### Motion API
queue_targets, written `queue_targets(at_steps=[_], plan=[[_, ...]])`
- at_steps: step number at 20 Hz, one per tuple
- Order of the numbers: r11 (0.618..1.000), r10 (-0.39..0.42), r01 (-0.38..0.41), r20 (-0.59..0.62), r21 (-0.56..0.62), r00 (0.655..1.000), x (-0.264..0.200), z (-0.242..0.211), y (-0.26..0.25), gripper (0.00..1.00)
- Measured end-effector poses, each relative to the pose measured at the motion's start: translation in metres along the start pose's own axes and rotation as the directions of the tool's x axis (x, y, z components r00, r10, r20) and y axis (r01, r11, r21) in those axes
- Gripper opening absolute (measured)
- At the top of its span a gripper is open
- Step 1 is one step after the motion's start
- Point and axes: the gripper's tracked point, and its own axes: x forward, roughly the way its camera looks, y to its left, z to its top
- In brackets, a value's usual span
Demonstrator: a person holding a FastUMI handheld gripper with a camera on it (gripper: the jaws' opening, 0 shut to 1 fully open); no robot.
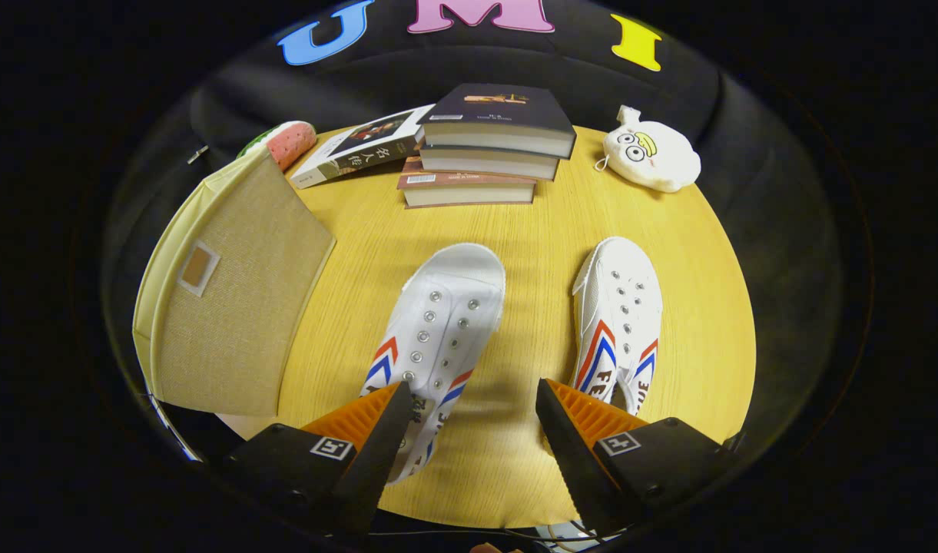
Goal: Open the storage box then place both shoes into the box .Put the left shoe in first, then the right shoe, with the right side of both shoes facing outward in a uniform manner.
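Note:
Two white canvas shoes with red and blue stripes lie on the round wooden table [530, 253], toes pointing away from me. The left shoe [438, 330] has its heel end passing under my left finger. Further right lies the other shoe [618, 319], its heel beside my right finger. My gripper [472, 403] hovers above the table, open, with only bare wood in the gap between its fingers. A beige fabric storage box [230, 299] stands left of the shoes, its lid closed, a small label window on the lid.
A stack of books [488, 146] sits at the far side of the table, with another book [361, 150] leaning beside it. A white plush toy [653, 153] lies at the far right. A pink strawberry-like toy [288, 142] peeks out behind the box.

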Motion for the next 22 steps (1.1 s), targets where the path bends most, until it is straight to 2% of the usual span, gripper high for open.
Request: queue_targets(at_steps=[6,9,11,13,14,15,17,18,19,20,22], plan=[[0.999,0.041,-0.04,-0.045,0.022,0.998,0.03,-0.007,-0.002,0.99],[0.993,0.107,-0.104,-0.062,0.06,0.992,0.036,-0.007,0.009,0.95],[0.979,0.174,-0.164,-0.078,0.117,0.982,0.038,-0.009,0.02,0.84],[0.954,0.233,-0.209,-0.096,0.214,0.968,0.042,-0.009,0.033,0.5],[0.951,0.234,-0.207,-0.095,0.228,0.968,0.043,-0.008,0.033,0.34],[0.949,0.247,-0.22,-0.098,0.226,0.964,0.053,-0.01,0.035,0.31],[0.942,0.262,-0.233,-0.096,0.24,0.96,0.04,-0.011,0.03,0.24],[0.932,0.274,-0.239,-0.1,0.271,0.956,0.04,-0.008,0.028,0.17],[0.918,0.293,-0.25,-0.102,0.309,0.951,0.039,-0.009,0.025,0.16],[0.899,0.312,-0.258,-0.105,0.355,0.944,0.034,-0.009,0.025,0.11],[0.888,0.335,-0.28,-0.097,0.364,0.937,0.034,-0.01,0.025,0.07]])
